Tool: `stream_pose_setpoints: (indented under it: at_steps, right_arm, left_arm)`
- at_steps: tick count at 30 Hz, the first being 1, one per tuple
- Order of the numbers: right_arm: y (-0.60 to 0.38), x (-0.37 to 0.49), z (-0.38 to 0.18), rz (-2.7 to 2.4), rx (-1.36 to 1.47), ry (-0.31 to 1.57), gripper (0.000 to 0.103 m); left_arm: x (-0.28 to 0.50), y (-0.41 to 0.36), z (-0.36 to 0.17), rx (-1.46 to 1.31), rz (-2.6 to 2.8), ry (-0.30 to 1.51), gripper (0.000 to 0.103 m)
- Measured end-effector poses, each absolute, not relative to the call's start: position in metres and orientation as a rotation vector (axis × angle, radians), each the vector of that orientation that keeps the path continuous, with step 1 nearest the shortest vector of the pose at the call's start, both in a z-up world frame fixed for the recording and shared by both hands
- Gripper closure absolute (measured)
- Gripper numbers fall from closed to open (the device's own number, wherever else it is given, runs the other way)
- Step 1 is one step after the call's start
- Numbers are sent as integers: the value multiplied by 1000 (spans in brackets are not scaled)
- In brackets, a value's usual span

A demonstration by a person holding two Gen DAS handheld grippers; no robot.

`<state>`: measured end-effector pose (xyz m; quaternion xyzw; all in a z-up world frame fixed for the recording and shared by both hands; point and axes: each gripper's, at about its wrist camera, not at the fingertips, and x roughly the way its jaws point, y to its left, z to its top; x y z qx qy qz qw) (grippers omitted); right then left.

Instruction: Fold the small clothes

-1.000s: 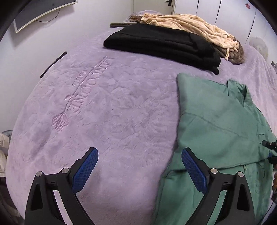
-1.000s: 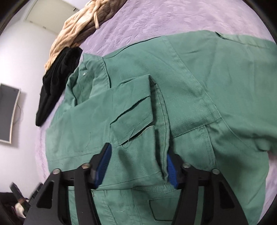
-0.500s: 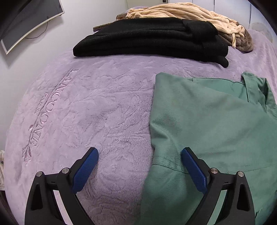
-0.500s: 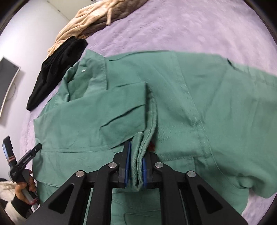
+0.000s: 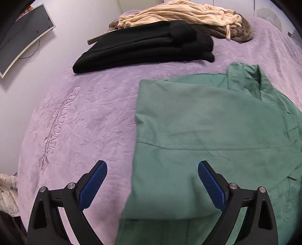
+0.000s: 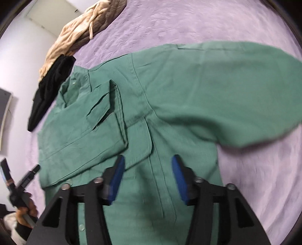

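Note:
A green button shirt [image 5: 207, 132] lies on the purple bedspread [image 5: 85, 122], its left sleeve folded across the chest [image 6: 85, 132] and its right sleeve spread out flat [image 6: 217, 94]. My left gripper [image 5: 152, 185] is open and empty, low over the shirt's left edge. My right gripper [image 6: 148, 177] is open and empty above the shirt's front placket. The left gripper also shows at the left edge of the right wrist view [image 6: 18, 184].
A folded black garment [image 5: 147, 45] lies at the back of the bed, with a beige and brown blanket [image 5: 185, 17] heaped behind it. A curved monitor [image 5: 22, 35] hangs on the wall to the left. White cloth [image 5: 7, 192] lies beside the bed.
My right gripper was shut on a fold of the shirt half a second ago; it has let go, opened and pulled back. My left gripper has moved right over the shirt's edge.

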<state>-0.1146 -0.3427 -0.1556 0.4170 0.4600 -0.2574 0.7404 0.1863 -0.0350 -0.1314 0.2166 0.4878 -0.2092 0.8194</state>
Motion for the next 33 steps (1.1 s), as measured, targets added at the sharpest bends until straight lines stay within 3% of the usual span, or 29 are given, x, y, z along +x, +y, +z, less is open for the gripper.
stream_pose_setpoints:
  at_steps: [15, 24, 33]
  right_arm:
    - [-362, -225, -142, -556, 1153, 867, 39]
    - [-463, -314, -144, -739, 1330, 613, 39]
    - [-540, -368, -198, -874, 1547, 434, 39]
  left_arm:
    - [19, -137, -133, 562, -706, 1176, 5]
    - [-16, -188, -124, 535, -752, 1174, 5]
    - [-30, -217, -137, 547, -749, 1195, 5]
